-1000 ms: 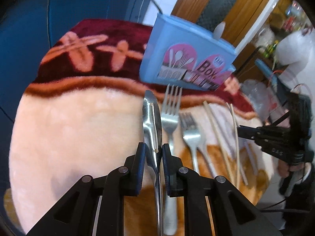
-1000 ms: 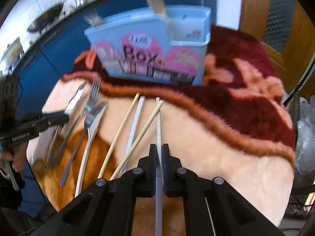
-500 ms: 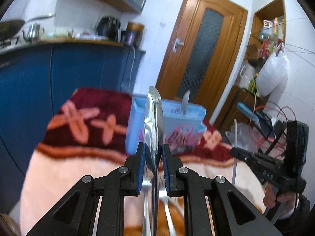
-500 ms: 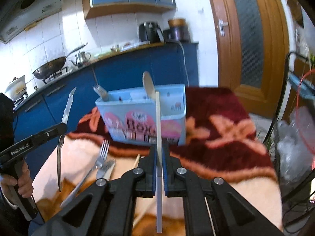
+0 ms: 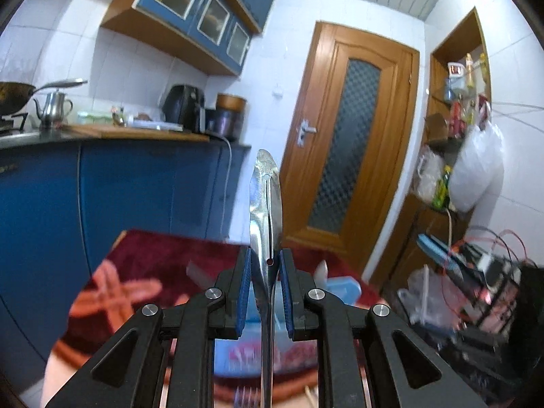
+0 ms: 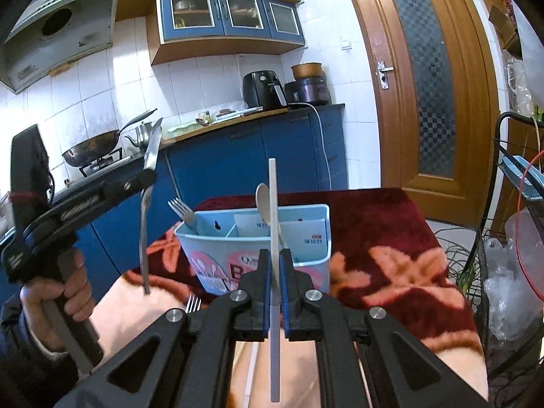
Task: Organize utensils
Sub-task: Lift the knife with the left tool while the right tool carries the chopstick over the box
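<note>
My left gripper (image 5: 266,265) is shut on a steel table knife (image 5: 265,200), held upright with the blade up; it also shows in the right wrist view (image 6: 149,156), lifted left of the box. My right gripper (image 6: 274,265) is shut on a white chopstick (image 6: 273,204), held upright in front of the light blue utensil box (image 6: 217,258). The box holds a fork (image 6: 183,210) in its left compartment and a pale spoon (image 6: 263,200) further right. The box (image 5: 340,289) shows partly behind my left fingers (image 5: 243,292).
The box stands on a plush red and cream blanket (image 6: 391,238). A fork's tines (image 6: 193,302) lie on it before the box. Blue kitchen cabinets (image 6: 272,149) stand behind, a wooden door (image 6: 425,85) at right, and a wire rack with plastic bags (image 6: 510,272) at far right.
Both grippers have lifted their utensils off the blanket and tipped them upright. The knife and the chopstick now stand raised at box height or above.
</note>
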Demonstrator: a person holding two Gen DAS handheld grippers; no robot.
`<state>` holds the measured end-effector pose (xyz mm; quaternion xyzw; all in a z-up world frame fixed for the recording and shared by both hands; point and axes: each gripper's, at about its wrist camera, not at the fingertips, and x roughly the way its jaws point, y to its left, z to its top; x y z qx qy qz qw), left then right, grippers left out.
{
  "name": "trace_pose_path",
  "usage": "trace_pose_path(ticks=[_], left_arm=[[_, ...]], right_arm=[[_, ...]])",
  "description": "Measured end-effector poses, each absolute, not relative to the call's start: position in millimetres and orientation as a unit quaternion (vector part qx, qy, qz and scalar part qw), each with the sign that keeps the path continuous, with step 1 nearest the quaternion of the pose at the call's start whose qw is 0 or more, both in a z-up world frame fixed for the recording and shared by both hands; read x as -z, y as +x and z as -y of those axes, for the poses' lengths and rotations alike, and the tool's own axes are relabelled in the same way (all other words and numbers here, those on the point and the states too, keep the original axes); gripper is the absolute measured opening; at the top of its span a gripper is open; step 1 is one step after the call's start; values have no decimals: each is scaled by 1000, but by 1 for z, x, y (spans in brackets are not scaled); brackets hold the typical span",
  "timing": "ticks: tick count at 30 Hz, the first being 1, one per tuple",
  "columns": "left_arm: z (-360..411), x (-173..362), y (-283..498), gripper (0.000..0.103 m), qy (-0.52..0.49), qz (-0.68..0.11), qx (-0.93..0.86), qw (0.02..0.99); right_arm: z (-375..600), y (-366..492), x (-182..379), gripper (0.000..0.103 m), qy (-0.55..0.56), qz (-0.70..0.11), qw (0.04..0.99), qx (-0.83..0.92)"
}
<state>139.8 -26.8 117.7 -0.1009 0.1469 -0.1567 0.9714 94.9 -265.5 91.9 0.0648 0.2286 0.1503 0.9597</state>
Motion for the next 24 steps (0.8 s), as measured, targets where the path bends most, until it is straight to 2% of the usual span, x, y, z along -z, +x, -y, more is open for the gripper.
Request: trace_pose_path(ticks=[13, 24], left_arm=[[33, -132, 181, 17, -113, -52, 90, 988], [43, -101, 191, 17, -93, -39, 60, 993]], right_arm=[[267, 116, -108, 7, 64, -200, 967, -145], [272, 155, -123, 7, 67, -149, 980, -110]])
